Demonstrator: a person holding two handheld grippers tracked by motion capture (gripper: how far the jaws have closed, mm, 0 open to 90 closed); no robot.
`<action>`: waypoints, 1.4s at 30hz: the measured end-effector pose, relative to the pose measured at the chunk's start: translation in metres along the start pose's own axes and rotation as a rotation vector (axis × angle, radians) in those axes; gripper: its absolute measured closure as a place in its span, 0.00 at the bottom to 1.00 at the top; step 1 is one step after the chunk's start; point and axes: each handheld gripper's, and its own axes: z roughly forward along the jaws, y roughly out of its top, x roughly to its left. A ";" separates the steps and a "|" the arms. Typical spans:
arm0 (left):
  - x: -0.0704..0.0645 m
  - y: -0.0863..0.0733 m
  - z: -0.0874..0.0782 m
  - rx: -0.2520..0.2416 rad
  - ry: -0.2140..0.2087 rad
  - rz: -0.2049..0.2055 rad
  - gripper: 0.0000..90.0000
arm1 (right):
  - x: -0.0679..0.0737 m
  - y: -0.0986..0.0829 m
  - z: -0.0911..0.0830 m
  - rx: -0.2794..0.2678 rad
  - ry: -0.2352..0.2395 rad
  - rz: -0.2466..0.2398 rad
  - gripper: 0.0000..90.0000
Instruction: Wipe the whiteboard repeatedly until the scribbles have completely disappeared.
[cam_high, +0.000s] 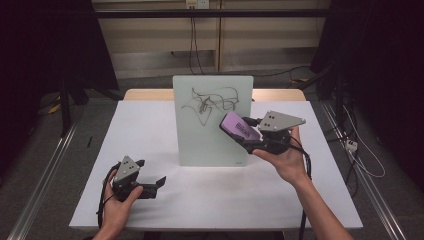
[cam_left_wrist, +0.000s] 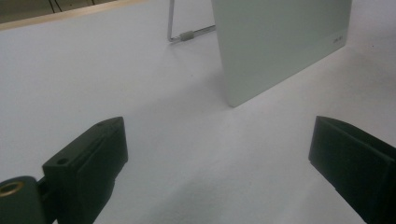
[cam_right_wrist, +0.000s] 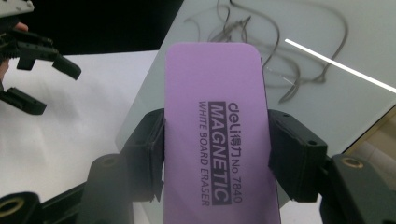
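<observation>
Standing upright at the centre of the white table (cam_high: 150, 200), a small whiteboard (cam_high: 205, 135) carries dark scribbles (cam_high: 210, 102) near its top. The right gripper (cam_high: 240, 131), right of centre, clamps a purple eraser (cam_high: 239, 127) just before the board's right edge. At lower left, the left gripper (cam_high: 152, 177) rests spread wide, holding nothing.

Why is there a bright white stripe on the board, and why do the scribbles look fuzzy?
In the right gripper view the stripe is glare, probably a lamp mirrored in the glossy whiteboard; the scribbles are soft because the focus sits on the near purple eraser, whose print is sharp. In the high view the room around the table is dark, and the scribbles read more clearly.
</observation>
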 end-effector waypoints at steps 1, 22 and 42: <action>0.000 0.000 0.000 0.000 0.000 0.000 0.05 | -0.001 0.003 0.000 -0.005 -0.004 -0.004 0.46; -0.001 0.000 0.001 0.007 -0.006 0.003 0.05 | -0.026 0.036 0.000 -0.033 -0.068 -0.038 0.46; 0.000 -0.001 0.003 0.015 -0.001 -0.002 0.05 | -0.046 0.045 0.011 -0.030 -0.155 -0.079 0.46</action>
